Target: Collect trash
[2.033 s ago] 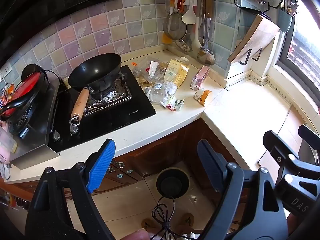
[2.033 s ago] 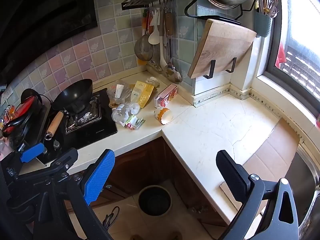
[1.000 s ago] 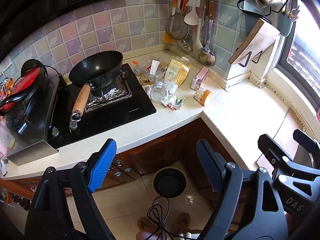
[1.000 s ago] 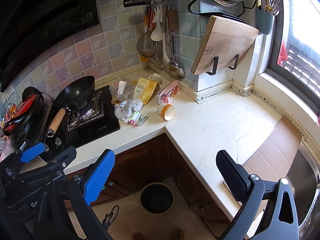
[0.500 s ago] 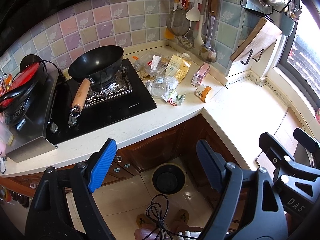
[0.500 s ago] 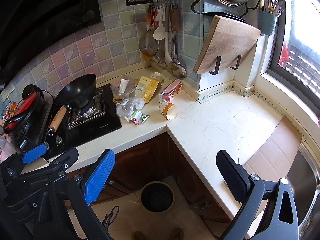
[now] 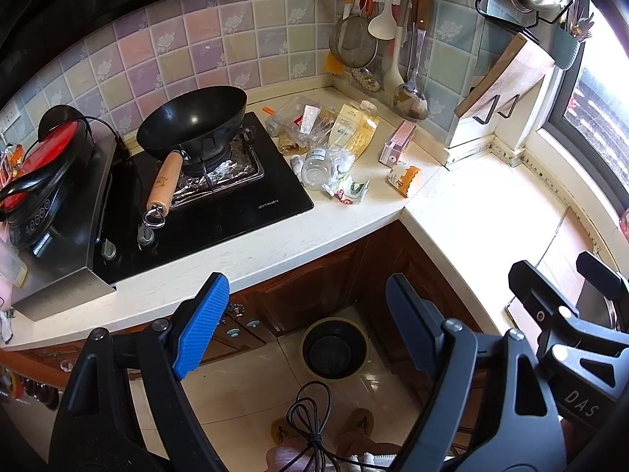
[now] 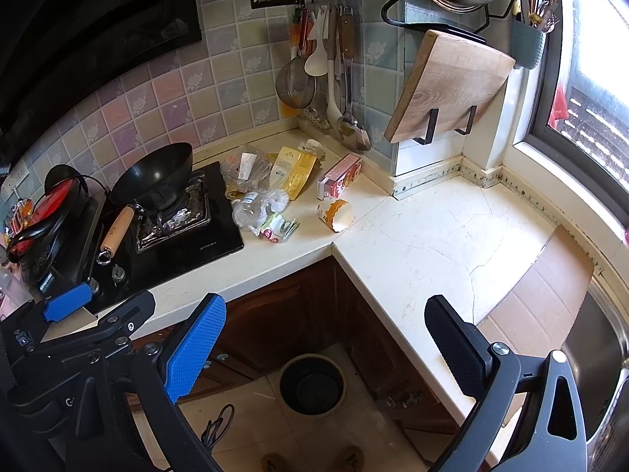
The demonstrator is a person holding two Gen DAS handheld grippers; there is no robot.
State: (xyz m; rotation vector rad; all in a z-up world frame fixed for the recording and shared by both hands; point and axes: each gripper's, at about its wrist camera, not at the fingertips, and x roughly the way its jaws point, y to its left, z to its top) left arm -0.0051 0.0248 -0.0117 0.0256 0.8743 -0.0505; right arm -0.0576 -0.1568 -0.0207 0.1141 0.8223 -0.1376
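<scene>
Trash lies in the counter corner: a crushed clear bottle (image 7: 320, 165) (image 8: 253, 204), a yellow packet (image 7: 355, 129) (image 8: 295, 171), a pink carton (image 7: 398, 143) (image 8: 340, 176), an orange paper cup (image 7: 405, 179) (image 8: 335, 214), a small green wrapper (image 7: 352, 190) (image 8: 277, 228) and a clear bag (image 7: 297, 124) (image 8: 245, 169). A round dark bin (image 7: 336, 348) (image 8: 312, 385) stands on the floor below. My left gripper (image 7: 302, 314) and right gripper (image 8: 326, 338) are both open and empty, held above the floor, well short of the trash.
A black wok (image 7: 192, 122) sits on the black hob (image 7: 220, 212). A red-lidded cooker (image 7: 43, 173) is at left. Utensils (image 8: 334, 78) and a wooden board (image 8: 452, 86) hang on the wall. A sink (image 8: 597, 338) is at right.
Both grippers have drifted slightly closer to the counter, so the trash sits a little lower in both views. Both stay open and empty.
</scene>
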